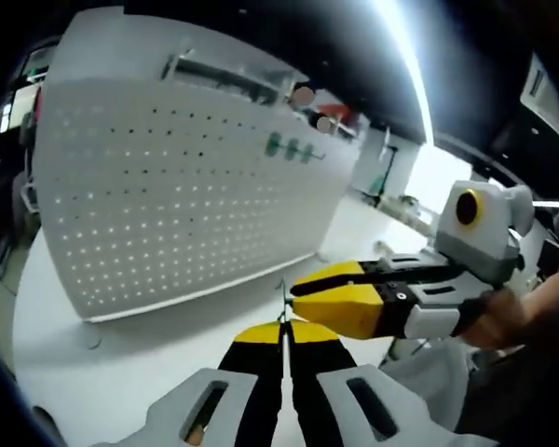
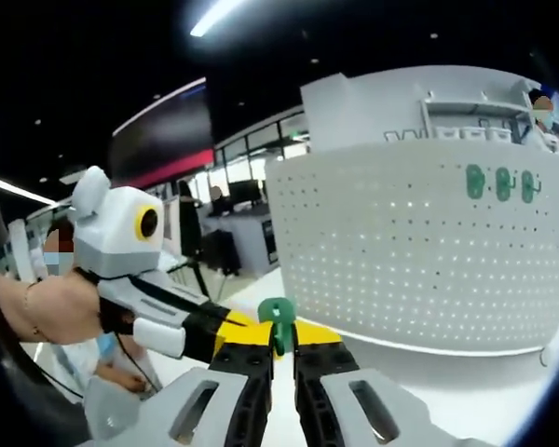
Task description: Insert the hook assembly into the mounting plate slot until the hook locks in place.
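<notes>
My right claw point(image 2: 281, 358) clamps the green hook point(image 2: 277, 315), left claw point(image 1: 284, 346) pinching its edge to steady it; pegboard point(image 2: 419, 251) at 1 o'clock.

In the right gripper view, the green hook point(image 2: 278, 315) is mostly hidden between the right tool's point(image 2: 281, 358) closed jaws. At two o'clock, three green hooks point(image 2: 501, 183) on the pegboard point(image 2: 401, 251) are too blurred to make out.

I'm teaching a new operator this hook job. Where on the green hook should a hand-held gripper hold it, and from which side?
Grip the green hook by its lower stem, from below, as the right hand-held gripper does: jaws pinch its thin flat sides, leaving the head free above the tips, toward the pegboard. Its finer shape is too small to tell.
</notes>
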Motion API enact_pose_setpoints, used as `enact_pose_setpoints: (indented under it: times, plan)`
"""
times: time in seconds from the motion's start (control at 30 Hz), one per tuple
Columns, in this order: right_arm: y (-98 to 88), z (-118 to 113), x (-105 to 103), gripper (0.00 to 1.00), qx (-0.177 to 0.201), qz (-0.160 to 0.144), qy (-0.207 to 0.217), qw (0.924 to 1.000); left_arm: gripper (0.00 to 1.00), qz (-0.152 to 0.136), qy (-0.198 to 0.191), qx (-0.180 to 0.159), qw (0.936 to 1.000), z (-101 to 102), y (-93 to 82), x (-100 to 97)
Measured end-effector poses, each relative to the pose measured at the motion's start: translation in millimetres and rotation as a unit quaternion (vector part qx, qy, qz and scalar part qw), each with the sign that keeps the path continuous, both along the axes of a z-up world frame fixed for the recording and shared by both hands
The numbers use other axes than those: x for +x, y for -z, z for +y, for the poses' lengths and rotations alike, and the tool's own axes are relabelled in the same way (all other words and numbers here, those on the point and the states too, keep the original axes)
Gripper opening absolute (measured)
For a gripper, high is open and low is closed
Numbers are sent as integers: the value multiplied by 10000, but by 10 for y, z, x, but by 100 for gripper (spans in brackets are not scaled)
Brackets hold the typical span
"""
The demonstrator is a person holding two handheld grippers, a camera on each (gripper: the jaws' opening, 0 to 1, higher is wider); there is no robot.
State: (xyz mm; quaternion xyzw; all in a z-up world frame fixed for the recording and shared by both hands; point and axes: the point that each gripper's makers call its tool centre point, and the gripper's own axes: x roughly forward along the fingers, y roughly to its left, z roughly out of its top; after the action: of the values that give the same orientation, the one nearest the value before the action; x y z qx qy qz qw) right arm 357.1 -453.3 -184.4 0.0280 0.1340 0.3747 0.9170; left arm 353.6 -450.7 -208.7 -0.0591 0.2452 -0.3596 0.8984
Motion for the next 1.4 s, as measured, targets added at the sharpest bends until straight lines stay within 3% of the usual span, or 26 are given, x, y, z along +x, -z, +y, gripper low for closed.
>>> enact_pose_setpoints:
  times: [0.37,0.4,0.47,0.87,0.93,1.03,1.17,1.4]
  plan:
    - [18,-5,-12,1,233,243,30,9994,1,7,2,-37,10000,-1,4,-15]
    - [12,-7,-15,0,223,205,28,9995,1,-25,26,-41,10000,-4,-3,-16]
    - [-3,-18,-24,0,205,144,35,9997,1,-372,288,175,9987,-18,-28,-19]
    - [-43,-21,-41,0,292,204,30,9994,4,-520,509,17,9973,-37,-59,-44]
    - [-57,-17,-41,0,308,195,29,9993,11,-474,490,-54,9977,-49,-68,-48]
    - [-86,-18,-31,0,249,79,22,9997,31,-393,406,35,9984,-47,-27,-35]
    - [-94,-24,-25,0,174,11,-29,9998,42,-372,442,69,9983,-48,-5,-50]
    - [-99,-44,-6,0,145,12,-31,9999,74,-385,457,-6,9982,-66,-10,-64]
